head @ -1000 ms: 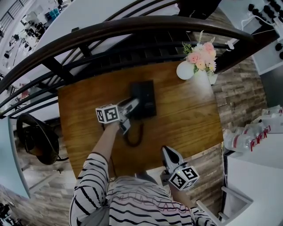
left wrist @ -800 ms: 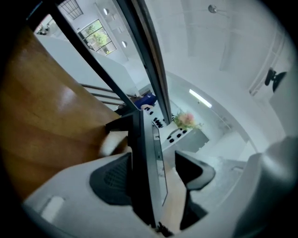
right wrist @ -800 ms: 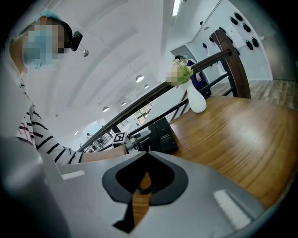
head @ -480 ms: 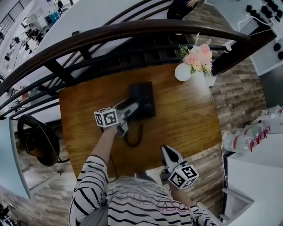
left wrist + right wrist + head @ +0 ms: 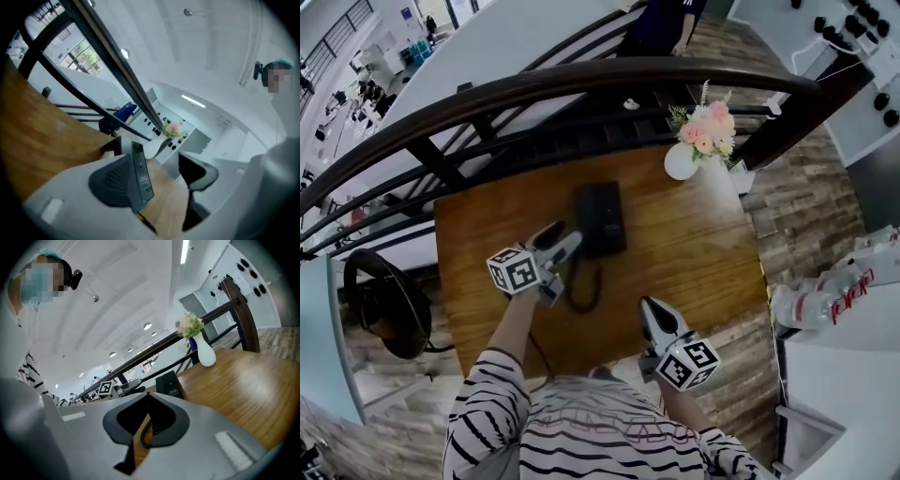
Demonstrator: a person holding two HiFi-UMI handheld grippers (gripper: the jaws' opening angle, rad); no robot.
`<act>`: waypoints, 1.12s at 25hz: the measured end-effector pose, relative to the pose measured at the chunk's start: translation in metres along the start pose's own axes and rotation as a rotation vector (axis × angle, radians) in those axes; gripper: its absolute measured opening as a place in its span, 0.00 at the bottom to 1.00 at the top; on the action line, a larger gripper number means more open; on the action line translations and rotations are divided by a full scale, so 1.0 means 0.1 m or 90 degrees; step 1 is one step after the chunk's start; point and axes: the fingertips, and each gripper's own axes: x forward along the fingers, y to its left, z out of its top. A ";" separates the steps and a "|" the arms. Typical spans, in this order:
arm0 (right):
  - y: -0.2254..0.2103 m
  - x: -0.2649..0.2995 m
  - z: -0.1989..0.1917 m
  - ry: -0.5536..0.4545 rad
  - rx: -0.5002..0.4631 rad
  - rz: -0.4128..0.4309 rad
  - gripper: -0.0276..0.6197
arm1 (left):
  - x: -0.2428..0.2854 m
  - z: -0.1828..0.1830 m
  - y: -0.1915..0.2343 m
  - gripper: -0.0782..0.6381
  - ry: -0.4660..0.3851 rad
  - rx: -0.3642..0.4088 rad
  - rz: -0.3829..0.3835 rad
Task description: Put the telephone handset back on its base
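The black telephone [image 5: 600, 220] sits mid-table on the wooden table [image 5: 694, 253], and its handset appears to lie on the base along the left side. Its coiled cord [image 5: 583, 292] loops toward the front edge. My left gripper [image 5: 562, 239] stands open just left of the phone, clear of it, with nothing between the jaws. In the left gripper view the telephone [image 5: 139, 174] is seen edge-on beyond the widely parted jaws. My right gripper [image 5: 646, 307] hovers near the table's front edge, shut and empty; past its closed tips the right gripper view shows the cord [image 5: 145, 434] and phone [image 5: 169, 384].
A white vase with pink flowers [image 5: 682, 159] stands at the table's far right corner. A dark curved railing [image 5: 534, 80] runs behind the table. A black round seat [image 5: 386, 302] is at the left, and bottles [image 5: 825, 295] on a white surface at the right.
The left gripper's jaws have opened and it has drawn back left and toward me, away from the phone. The right gripper has stayed put.
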 end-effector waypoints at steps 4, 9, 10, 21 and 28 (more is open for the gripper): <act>0.06 -0.05 0.09 -0.016 -0.009 0.013 0.04 | -0.18 0.06 -0.29 0.55 -0.010 0.036 -0.003; 0.15 -0.18 0.14 -0.029 -0.022 0.018 0.04 | -0.46 0.08 -0.66 0.50 -0.029 0.085 -0.004; 0.17 -0.20 0.14 -0.031 -0.027 0.020 0.04 | -0.51 0.08 -0.73 0.49 -0.034 0.094 -0.005; 0.46 -0.43 0.13 -0.045 -0.063 0.059 0.04 | -1.05 -0.11 -1.50 0.37 -0.058 0.196 0.006; 0.56 -0.65 0.08 -0.050 -0.078 0.076 0.04 | -1.35 -0.28 -1.87 0.31 -0.079 0.229 0.026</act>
